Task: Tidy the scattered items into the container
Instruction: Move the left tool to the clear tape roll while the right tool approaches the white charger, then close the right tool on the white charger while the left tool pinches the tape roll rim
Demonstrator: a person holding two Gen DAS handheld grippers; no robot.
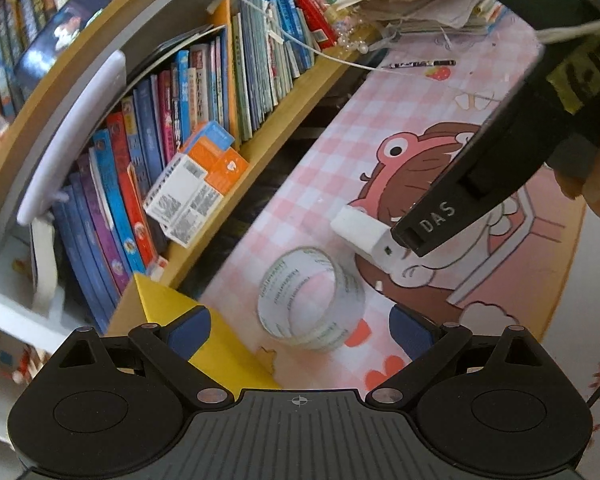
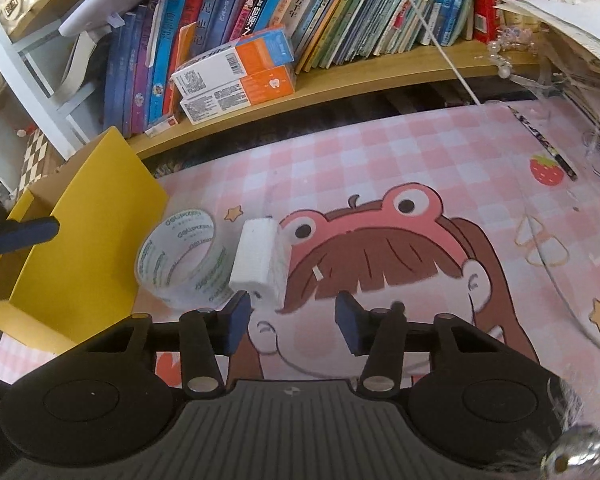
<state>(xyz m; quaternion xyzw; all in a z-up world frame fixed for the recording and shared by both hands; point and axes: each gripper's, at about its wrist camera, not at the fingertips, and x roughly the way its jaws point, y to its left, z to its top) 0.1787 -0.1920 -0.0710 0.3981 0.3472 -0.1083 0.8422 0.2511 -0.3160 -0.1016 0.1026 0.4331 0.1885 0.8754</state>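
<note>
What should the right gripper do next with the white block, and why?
Probably slide a little left and forward, then close. The right gripper is open, and the white block lies on the mat just ahead of its left finger, not between the two. The block sits beside the tape roll, near the yellow box.

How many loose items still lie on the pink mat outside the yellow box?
3: the clear tape roll beside the yellow box, the white eraser right of it, a pencil at the far right. Others may be hidden.
</note>
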